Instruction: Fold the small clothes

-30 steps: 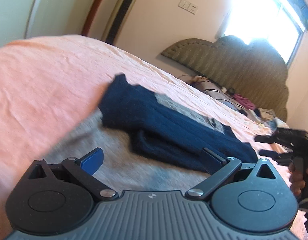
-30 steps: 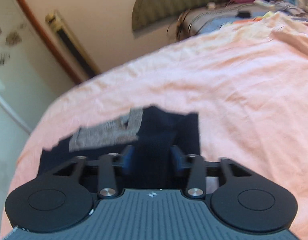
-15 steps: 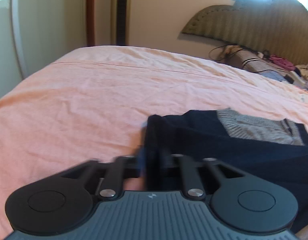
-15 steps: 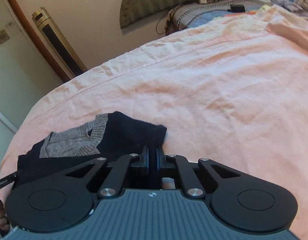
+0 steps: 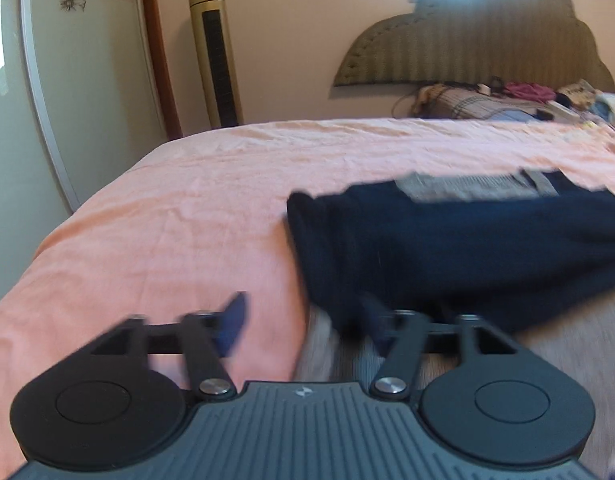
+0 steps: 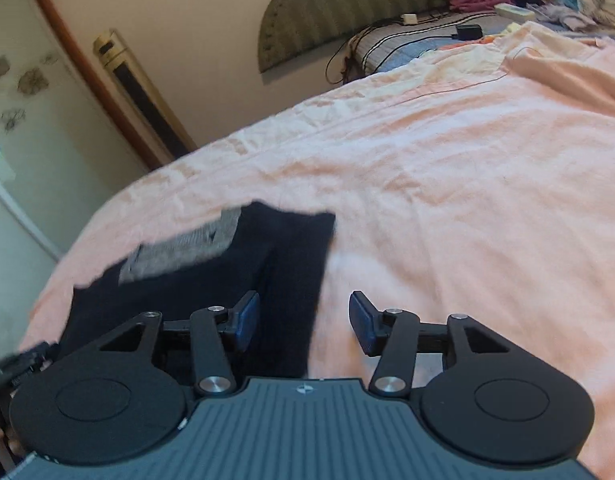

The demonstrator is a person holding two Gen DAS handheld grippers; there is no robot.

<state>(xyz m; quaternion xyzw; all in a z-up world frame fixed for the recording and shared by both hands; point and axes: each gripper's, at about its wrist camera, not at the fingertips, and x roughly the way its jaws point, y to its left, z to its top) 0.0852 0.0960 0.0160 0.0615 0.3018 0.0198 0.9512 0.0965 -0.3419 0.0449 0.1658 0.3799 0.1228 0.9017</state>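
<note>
Peach bedsheet (image 5: pixel 179 216) bears a navy garment (image 5: pixel 467 248); left gripper (image 5: pixel 303 324) and right gripper (image 6: pixel 303 322) opening, empty.

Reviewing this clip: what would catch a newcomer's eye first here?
The dark navy garment with a grey knit panel, lying folded on the peach bedsheet. Both grippers are opening just short of it: the left gripper at its near-left corner, the right gripper at its right edge.

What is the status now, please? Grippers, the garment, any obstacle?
Left gripper and right gripper opening, pads off cloth. Navy garment folded on pink sheet. Nothing in the way.
</note>
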